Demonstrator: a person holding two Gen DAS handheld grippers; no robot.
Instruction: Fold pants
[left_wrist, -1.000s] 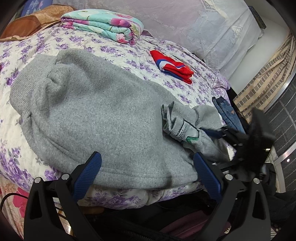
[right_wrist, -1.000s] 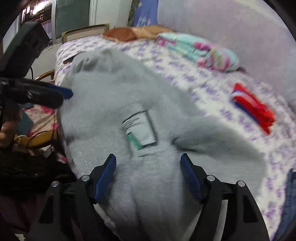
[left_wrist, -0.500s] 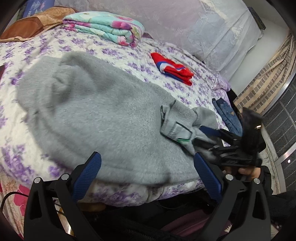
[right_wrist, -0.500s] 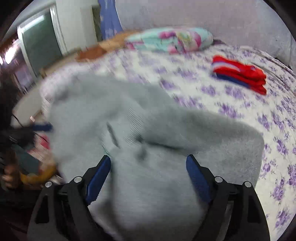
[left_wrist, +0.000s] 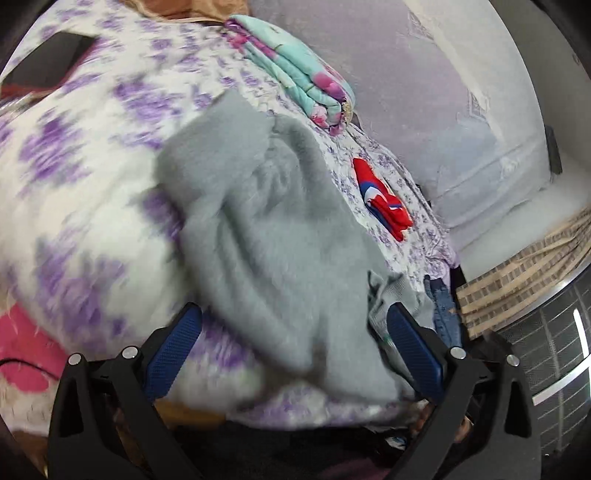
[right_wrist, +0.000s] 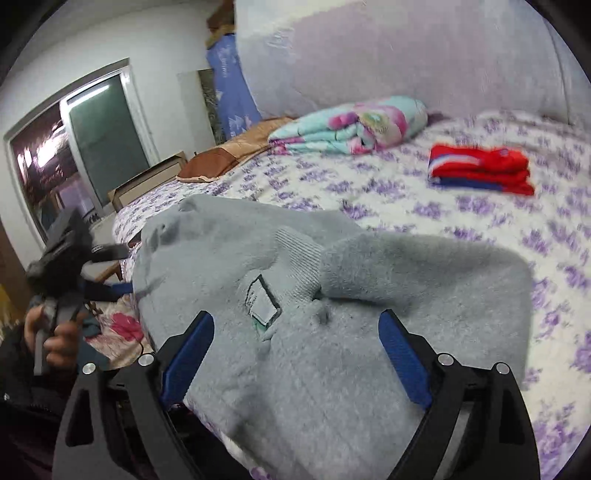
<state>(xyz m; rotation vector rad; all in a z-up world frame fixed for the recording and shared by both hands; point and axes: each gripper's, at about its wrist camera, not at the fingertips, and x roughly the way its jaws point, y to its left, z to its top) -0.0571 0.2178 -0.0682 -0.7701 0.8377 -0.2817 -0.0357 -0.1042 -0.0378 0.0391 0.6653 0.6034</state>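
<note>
A: Where are the pants?

B: The grey fleece pants (left_wrist: 280, 236) lie spread across the bed (left_wrist: 74, 184), on the purple-flowered sheet. From the left gripper (left_wrist: 293, 332) the near edge of the cloth sits right between the two blue pads (left_wrist: 173, 350), and the rest runs away ahead of them.

A: Has it got hold of them?

B: No. Its jaws stand wide apart with the cloth loose between them, nothing pinched.

A: And the other one?

B: The right gripper (right_wrist: 295, 350) is spread just as wide. The pants (right_wrist: 332, 295) fill the gap between its jaws, and just ahead of them the ribbed waistband (right_wrist: 299, 258) is turned up with a white label (right_wrist: 264, 304) showing.

A: What else is on the bed?

B: Beyond the jaws, a folded red garment (right_wrist: 480, 173), a folded floral quilt (right_wrist: 351, 129) further back, and some blue denim (left_wrist: 441, 314) beside the left gripper's right pad. That view is badly blurred.
</note>
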